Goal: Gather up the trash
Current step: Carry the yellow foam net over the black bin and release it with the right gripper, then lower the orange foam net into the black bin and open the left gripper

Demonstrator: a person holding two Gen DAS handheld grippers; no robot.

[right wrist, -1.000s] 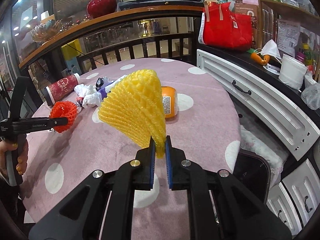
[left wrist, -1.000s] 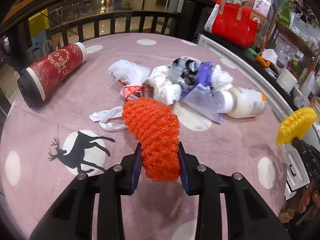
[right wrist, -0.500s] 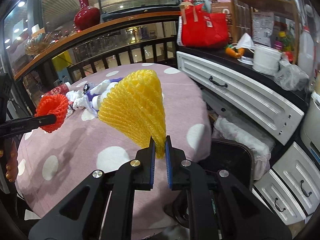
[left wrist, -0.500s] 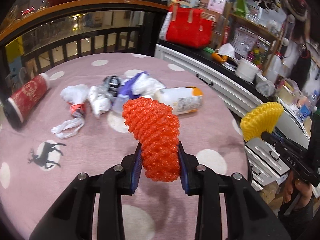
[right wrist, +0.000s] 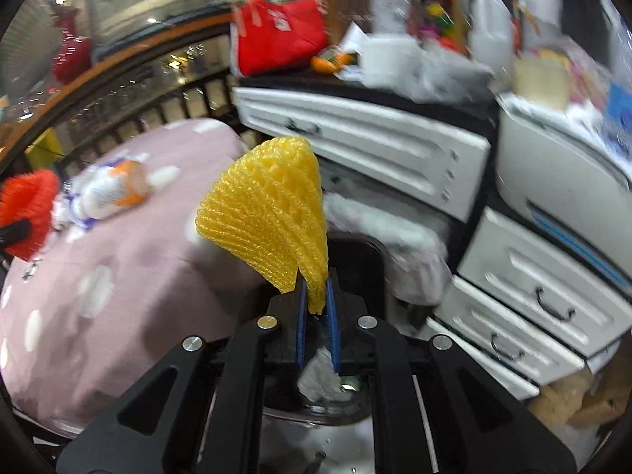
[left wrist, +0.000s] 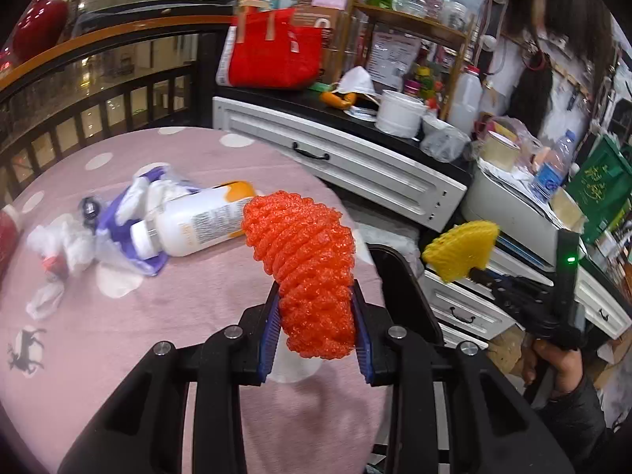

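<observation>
My left gripper (left wrist: pixel 315 316) is shut on an orange foam net (left wrist: pixel 306 260), held above the right edge of the pink dotted table (left wrist: pixel 118 335). My right gripper (right wrist: pixel 316 300) is shut on a yellow foam net (right wrist: pixel 268 213), held past the table edge above a black bin (right wrist: pixel 355 260); that net also shows in the left wrist view (left wrist: pixel 460 251). The bin (left wrist: pixel 399 276) stands beside the table. A white bottle with an orange cap (left wrist: pixel 193 221), a purple bag (left wrist: pixel 118 237) and white crumpled plastic (left wrist: pixel 59 245) lie on the table.
White drawers (left wrist: pixel 355 166) and a cluttered counter with a red bag (left wrist: pixel 276 55) stand right of the table. A dark railing (left wrist: pixel 98 94) runs behind it. A white pad (right wrist: pixel 387 237) lies next to the bin. The right wrist view is motion-blurred.
Both grippers have swung right, off the trash pile toward the table's right edge. The right gripper with the yellow net now hangs over the black bin. Both grips are unchanged.
</observation>
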